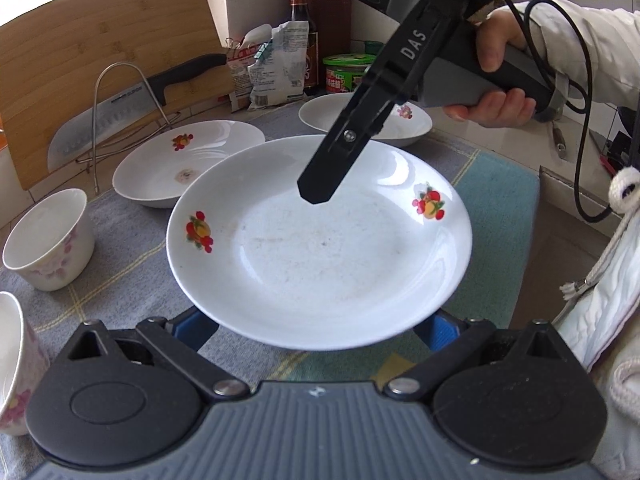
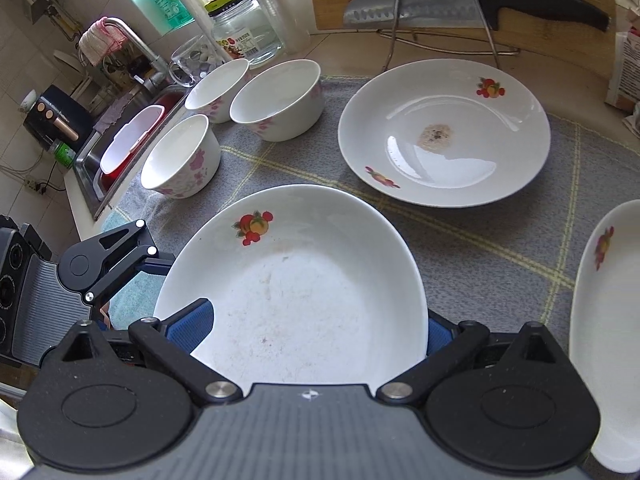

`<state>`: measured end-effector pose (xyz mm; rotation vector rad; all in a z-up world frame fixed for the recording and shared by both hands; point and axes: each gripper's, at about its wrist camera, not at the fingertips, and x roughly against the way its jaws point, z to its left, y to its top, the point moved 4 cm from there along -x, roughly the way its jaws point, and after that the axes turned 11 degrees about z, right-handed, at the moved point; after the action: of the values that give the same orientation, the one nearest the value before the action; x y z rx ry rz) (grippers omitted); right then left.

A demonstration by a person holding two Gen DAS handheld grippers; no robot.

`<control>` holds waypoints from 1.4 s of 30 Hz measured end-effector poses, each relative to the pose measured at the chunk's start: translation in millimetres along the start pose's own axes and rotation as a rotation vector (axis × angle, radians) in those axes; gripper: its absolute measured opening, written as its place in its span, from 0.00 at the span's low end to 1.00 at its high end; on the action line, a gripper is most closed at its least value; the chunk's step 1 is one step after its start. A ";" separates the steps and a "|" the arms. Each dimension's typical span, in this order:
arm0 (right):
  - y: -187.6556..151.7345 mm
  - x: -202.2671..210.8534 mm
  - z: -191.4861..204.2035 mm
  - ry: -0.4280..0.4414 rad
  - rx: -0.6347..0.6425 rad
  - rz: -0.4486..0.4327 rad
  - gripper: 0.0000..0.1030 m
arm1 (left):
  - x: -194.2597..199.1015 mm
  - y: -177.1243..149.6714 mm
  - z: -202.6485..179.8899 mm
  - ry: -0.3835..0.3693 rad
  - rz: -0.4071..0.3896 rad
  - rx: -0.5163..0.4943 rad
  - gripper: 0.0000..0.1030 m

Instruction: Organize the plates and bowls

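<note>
A white plate with fruit prints (image 1: 320, 248) is lifted above the checked cloth, also seen close in the right wrist view (image 2: 304, 300). My left gripper (image 1: 316, 332) reaches under its near rim with its blue pads (image 1: 192, 328) spread wide at either side. My right gripper (image 1: 316, 196) hovers over the plate's far side in the left wrist view; in its own view its blue pads (image 2: 188, 324) sit wide apart at the plate's sides. A second plate with a brown stain (image 2: 444, 132) lies behind, a third (image 1: 364, 120) at the right. Three floral bowls (image 2: 276, 100) stand at the left.
A cleaver in a wire rack (image 2: 420, 12) leans against a wooden board (image 1: 100, 60) at the back. Bottles, packets and a green tin (image 1: 344, 72) stand at the wall. A sink (image 2: 120, 148) with a tap lies left of the bowls.
</note>
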<state>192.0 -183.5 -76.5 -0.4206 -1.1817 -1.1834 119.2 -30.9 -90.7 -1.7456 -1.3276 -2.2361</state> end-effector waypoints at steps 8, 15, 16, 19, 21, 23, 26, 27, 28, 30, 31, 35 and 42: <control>-15.7 24.9 -32.7 -0.023 -0.038 -0.029 1.00 | -18.4 30.3 -16.1 -0.029 -0.004 -0.039 0.98; -27.1 43.3 -59.6 -0.034 -0.071 -0.051 1.00 | -35.5 54.8 -30.6 -0.055 -0.001 -0.068 0.98; -28.5 45.5 -62.7 -0.035 -0.075 -0.054 1.00 | -38.4 58.4 -32.1 -0.058 0.002 -0.073 0.98; -32.7 53.4 -72.0 -0.041 -0.086 -0.065 1.00 | -44.4 67.6 -36.1 -0.066 0.003 -0.084 0.98; -34.5 57.5 -78.2 -0.043 -0.096 -0.072 1.00 | -48.4 74.8 -38.4 -0.071 0.003 -0.093 0.98; -36.0 61.4 -85.6 -0.046 -0.104 -0.080 1.00 | -52.2 80.7 -40.0 -0.074 0.003 -0.103 0.98; -38.2 66.0 -94.4 -0.051 -0.116 -0.092 1.00 | -58.3 89.8 -42.3 -0.080 0.005 -0.117 0.98; -39.2 68.2 -98.2 -0.053 -0.120 -0.096 1.00 | -61.0 93.3 -42.9 -0.084 0.006 -0.120 0.98; -40.0 69.8 -101.0 -0.056 -0.122 -0.099 1.00 | -63.1 96.2 -43.1 -0.087 0.007 -0.123 0.98; -41.3 72.6 -107.6 -0.061 -0.131 -0.104 1.00 | -67.4 102.0 -43.6 -0.089 0.008 -0.134 0.98; -41.9 73.7 -110.7 -0.062 -0.136 -0.106 1.00 | -69.4 104.6 -43.8 -0.091 0.006 -0.139 0.98; -44.7 77.5 -123.7 -0.073 -0.152 -0.112 1.00 | -78.6 115.0 -44.5 -0.102 0.007 -0.154 0.98; -47.6 84.8 -143.9 -0.085 -0.178 -0.126 1.00 | -98.5 130.2 -46.4 -0.124 0.019 -0.164 0.98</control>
<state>213.1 -355.9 -73.2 -0.5411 -1.1941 -1.3973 182.2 -188.5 -92.3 -1.9708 -1.1709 -2.3210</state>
